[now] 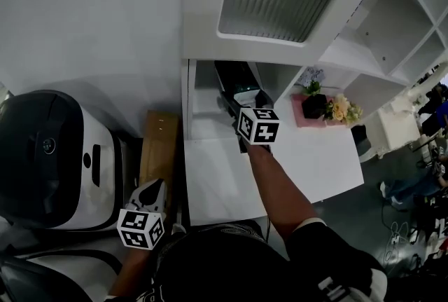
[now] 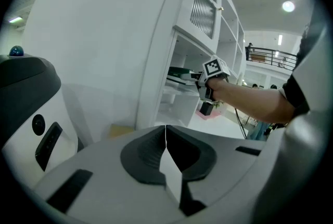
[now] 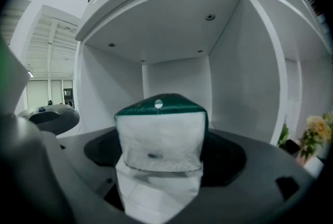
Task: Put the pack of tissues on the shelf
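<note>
The pack of tissues (image 3: 158, 137) is a soft, blocky bundle in whitish see-through wrap with a dark green top, and it is clamped upright by its two sides between the jaws of the right gripper (image 3: 160, 160). It is at the mouth of the shelf (image 3: 177, 75), a white open compartment with plain walls, facing the shelf's back wall. It seems to hang just above the shelf's floor rather than rest on it, though the underside is hidden.
</note>
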Demonstrator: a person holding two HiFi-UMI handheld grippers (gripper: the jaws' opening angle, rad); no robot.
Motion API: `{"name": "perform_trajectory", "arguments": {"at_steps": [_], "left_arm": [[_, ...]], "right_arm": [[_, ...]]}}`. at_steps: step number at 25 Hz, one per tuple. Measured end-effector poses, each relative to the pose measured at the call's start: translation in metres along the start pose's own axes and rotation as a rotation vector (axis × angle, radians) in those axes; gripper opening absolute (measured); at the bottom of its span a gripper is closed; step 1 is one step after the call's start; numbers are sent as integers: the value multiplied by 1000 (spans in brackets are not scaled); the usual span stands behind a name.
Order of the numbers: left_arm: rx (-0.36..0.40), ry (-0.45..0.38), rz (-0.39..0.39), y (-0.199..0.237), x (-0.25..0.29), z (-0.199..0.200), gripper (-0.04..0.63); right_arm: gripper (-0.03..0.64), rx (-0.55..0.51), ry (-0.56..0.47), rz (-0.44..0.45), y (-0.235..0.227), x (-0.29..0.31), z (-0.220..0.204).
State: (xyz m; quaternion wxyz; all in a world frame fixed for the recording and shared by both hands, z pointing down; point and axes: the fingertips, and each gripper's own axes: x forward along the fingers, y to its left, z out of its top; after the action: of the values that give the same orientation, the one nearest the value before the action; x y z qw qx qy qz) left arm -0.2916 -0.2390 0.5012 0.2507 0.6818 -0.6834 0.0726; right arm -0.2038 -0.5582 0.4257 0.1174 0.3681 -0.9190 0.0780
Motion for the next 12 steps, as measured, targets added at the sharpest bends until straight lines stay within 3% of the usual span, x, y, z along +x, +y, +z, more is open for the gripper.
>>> {"name": "perform_trajectory", "arguments": {"at_steps": [12], "left_arm": [[-13, 7, 11, 2, -4, -6, 16]], "right_arm": [[442, 29, 62, -136, -5, 33, -17]]}}
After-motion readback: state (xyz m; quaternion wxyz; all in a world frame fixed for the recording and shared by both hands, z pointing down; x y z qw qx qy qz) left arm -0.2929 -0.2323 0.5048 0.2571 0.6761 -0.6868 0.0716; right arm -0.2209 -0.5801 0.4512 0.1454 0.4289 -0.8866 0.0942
